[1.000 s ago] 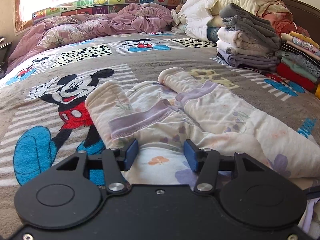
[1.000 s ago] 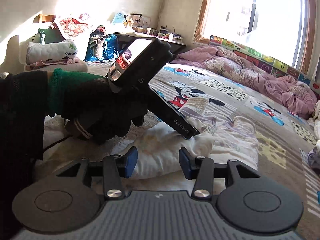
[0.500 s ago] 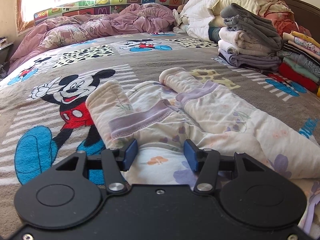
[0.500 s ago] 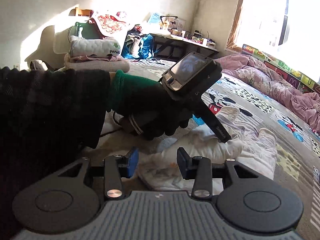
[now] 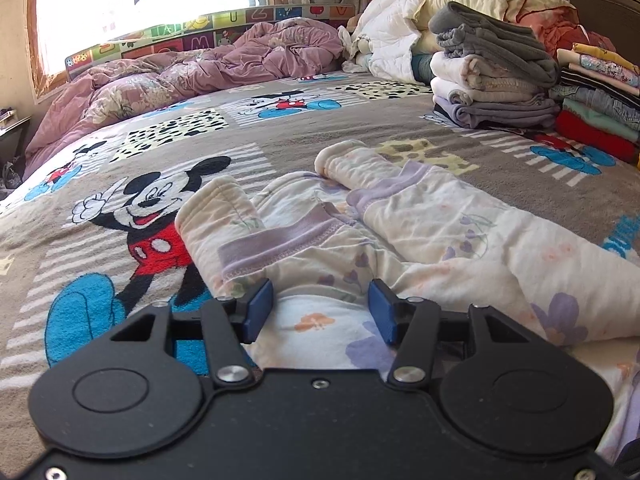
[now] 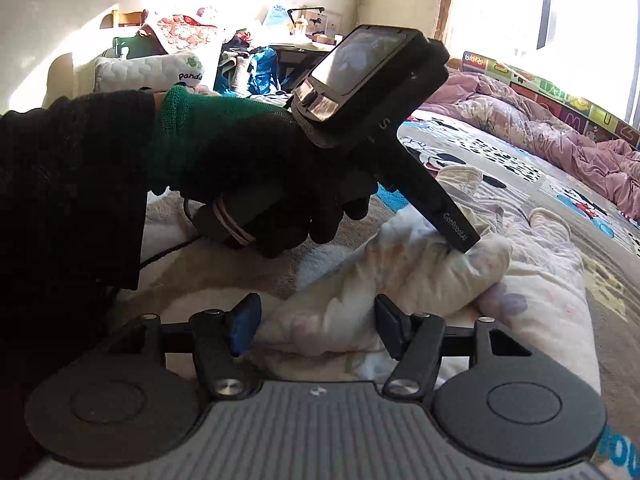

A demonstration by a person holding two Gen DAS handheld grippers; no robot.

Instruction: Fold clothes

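Item: cream floral cotton pyjama garment with lilac cuffs (image 5: pixel 420 236), lying near the front edge of the grey Mickey Mouse blanket (image 5: pixel 120 184), sleeves folded in across its body.

Step in hand, by my judgement: taking the near hem to fold it over. Done well, both grips bite the same layer, level with each other, and lift together so the sleeves stay put.

My left gripper (image 5: pixel 320 308): fingers wide apart, straddling the near fabric, holding nothing.

My right gripper (image 6: pixel 316 326): fingers wide, bunched cloth between them, not clamped.

Folded clothes stack (image 5: pixel 492 80): far right corner.
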